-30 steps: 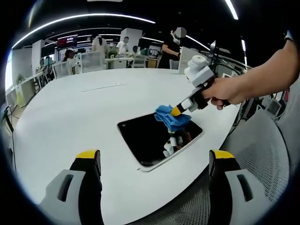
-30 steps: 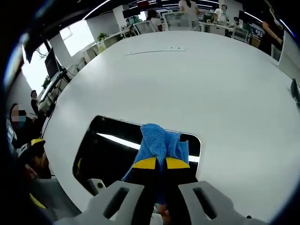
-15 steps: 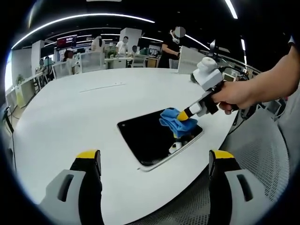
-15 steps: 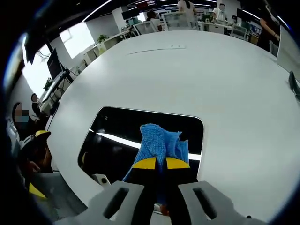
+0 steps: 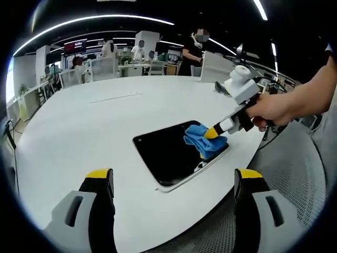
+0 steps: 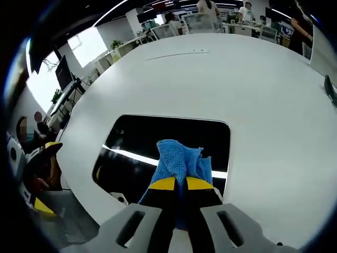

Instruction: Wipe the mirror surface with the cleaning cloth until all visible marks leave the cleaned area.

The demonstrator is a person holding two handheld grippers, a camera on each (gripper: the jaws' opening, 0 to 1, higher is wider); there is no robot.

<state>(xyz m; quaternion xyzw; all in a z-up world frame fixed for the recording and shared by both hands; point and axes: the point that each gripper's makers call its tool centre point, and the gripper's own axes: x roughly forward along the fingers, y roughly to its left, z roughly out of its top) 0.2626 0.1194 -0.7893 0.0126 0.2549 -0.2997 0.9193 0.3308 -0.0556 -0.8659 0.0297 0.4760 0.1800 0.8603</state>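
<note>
Now the right gripper (image 6: 176, 183) jaws clench the blue cloth (image 6: 180, 162) on the mirror (image 6: 147, 141).

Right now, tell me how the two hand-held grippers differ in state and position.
The right hand-held gripper is shut on the blue cloth, pressing it against the mirror. The left hand-held gripper is open and holds nothing, with its jaws standing wide apart short of the mirror, over the white table. Both have yellow-tipped jaws.

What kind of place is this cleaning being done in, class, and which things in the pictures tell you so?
Most likely an open-plan office. A large white table holds the mirror, rows of desks with people stand behind it, and long strip ceiling lights run overhead.
</note>
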